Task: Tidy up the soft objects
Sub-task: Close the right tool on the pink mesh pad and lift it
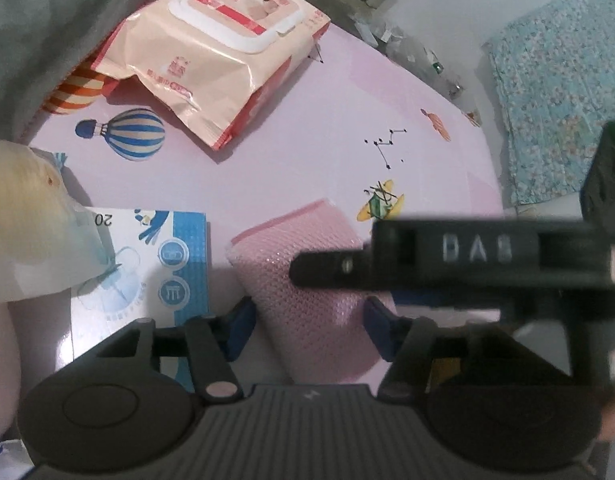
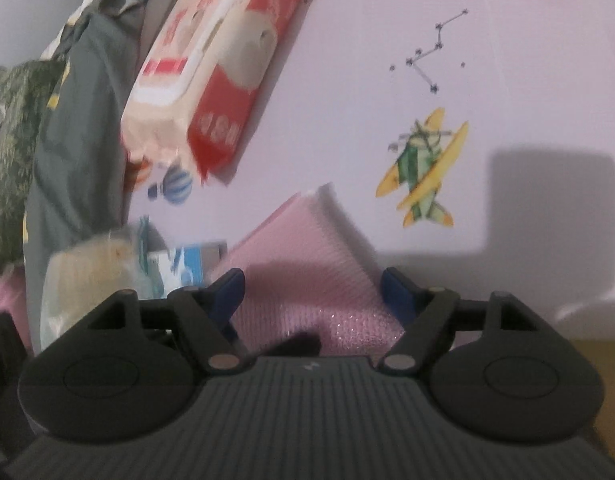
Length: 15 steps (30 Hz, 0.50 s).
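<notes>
Pink folded cloth [image 1: 303, 280] with a waffle weave lies flat on the pale pink mat, one folded edge raised at its far side. Beyond it sits a peach-and-red wet-wipes pack [image 1: 215, 52], white flip lid facing up, its near end crumpled. To the left, a blue-and-white packet [image 1: 155, 264] lies flat, a clear-wrapped yellowish soft item [image 1: 27, 216] overlapping its corner.

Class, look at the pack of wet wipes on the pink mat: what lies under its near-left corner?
A red-and-white striped balloon print on the pink mat pokes out from under the wet wipes pack. The rest of that picture is covered.
</notes>
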Each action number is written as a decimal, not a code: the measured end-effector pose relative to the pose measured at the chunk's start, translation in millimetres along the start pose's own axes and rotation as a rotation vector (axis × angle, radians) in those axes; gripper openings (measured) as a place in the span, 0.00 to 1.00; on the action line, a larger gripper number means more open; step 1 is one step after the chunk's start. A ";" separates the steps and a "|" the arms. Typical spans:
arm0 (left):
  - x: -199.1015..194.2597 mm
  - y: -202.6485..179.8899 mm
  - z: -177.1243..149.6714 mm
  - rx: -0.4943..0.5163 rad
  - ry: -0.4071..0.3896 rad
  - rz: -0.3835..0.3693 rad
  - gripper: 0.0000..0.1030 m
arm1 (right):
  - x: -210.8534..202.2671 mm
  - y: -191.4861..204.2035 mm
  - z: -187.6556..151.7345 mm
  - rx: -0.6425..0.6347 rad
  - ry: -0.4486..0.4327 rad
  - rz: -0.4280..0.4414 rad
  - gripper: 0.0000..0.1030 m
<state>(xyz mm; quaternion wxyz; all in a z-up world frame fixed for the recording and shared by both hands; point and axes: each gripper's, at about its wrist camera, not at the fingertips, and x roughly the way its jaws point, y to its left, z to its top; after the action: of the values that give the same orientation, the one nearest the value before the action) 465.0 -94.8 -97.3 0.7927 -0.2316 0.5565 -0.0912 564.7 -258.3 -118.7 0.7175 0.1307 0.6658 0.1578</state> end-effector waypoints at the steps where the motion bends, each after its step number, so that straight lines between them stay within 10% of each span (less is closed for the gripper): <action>1: 2.4 -1.5 0.6 -0.001 -0.004 0.009 0.56 | -1.0 1.2 -2.8 -0.006 -0.001 -0.001 0.73; 15: -59.2 -36.0 4.2 0.071 -0.218 0.053 0.58 | -64.0 29.0 -16.9 -0.050 -0.176 0.046 0.58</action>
<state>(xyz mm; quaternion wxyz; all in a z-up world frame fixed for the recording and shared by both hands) 451.5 -101.3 -29.6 0.8583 -0.1970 0.4694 -0.0639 542.2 -257.7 -50.1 0.7723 0.1415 0.5929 0.1788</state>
